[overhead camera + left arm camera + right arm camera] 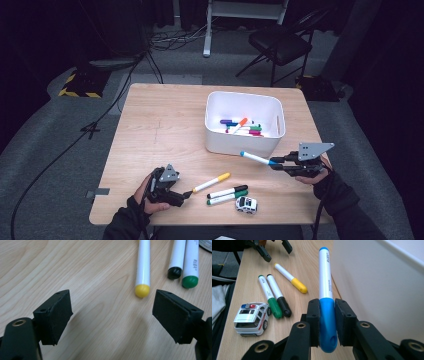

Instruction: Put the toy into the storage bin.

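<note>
Sorting markers into bin. Toy car [246, 204] near edge, untouched. Left gripper [112, 315], jaws apart and empty, yellow marker [143, 267] at its 1 o'clock; next, straddle and close. Right gripper [272, 163] clamps blue marker [256, 158]; white bin [243, 142] at 11 o'clock; lift over rim, release

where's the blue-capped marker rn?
In the high view the blue-capped white marker is at right, clamped by its cap in the right claw, held above the wooden table just in front of the white plastic bin.
</note>
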`<state>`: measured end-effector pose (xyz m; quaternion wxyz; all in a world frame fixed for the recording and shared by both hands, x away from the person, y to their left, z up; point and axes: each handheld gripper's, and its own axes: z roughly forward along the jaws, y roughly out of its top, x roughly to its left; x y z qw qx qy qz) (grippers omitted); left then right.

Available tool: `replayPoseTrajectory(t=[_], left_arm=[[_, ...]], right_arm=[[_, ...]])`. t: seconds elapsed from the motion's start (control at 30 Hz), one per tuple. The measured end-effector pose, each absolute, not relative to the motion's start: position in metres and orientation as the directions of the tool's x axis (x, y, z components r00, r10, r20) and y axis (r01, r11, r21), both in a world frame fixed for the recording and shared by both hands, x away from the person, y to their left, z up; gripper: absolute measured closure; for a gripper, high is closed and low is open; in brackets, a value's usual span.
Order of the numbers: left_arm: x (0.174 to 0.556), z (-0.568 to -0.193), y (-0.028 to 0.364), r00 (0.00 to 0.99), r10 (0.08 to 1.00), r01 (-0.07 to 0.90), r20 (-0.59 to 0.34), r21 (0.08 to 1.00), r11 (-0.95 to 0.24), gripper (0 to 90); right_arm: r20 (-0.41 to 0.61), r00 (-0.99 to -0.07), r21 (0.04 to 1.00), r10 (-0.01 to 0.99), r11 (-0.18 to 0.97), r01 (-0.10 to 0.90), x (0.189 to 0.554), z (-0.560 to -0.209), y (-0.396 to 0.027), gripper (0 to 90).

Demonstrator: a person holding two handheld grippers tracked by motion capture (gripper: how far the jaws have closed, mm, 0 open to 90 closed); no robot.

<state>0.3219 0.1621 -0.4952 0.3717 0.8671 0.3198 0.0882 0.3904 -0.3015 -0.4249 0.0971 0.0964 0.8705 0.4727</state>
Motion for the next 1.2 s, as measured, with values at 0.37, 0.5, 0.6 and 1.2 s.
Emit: replayPoseTrajectory(t=[0.37,0.5,0.6,1.2], left_arm=[[0.323,-0.5,0.176,0.746,0.664,0.51,-0.043,0.677,-0.53,16.5],[0.322,-0.501,0.175,0.738,0.673,0.522,-0.048,0.672,-0.525,15.9],[0.322,-0.502,0.175,0.736,0.677,0.514,-0.031,0.677,-0.527,14.4],[0.324,-0.502,0.174,0.731,0.682,0.519,-0.025,0.671,-0.53,10.6]], right_arm=[[-0.128,-0.962,0.85,0.243,0.527,0.02,0.388,-0.395,-0.302,75.2],[-0.143,-0.962,0.854,0.234,0.521,-0.001,0.39,-0.383,-0.302,75.2],[-0.147,-0.962,0.86,0.232,0.51,-0.009,0.391,-0.375,-0.302,75.2],[-0.209,-0.937,0.87,0.28,0.49,-0.048,0.42,-0.317,-0.301,75.1]])
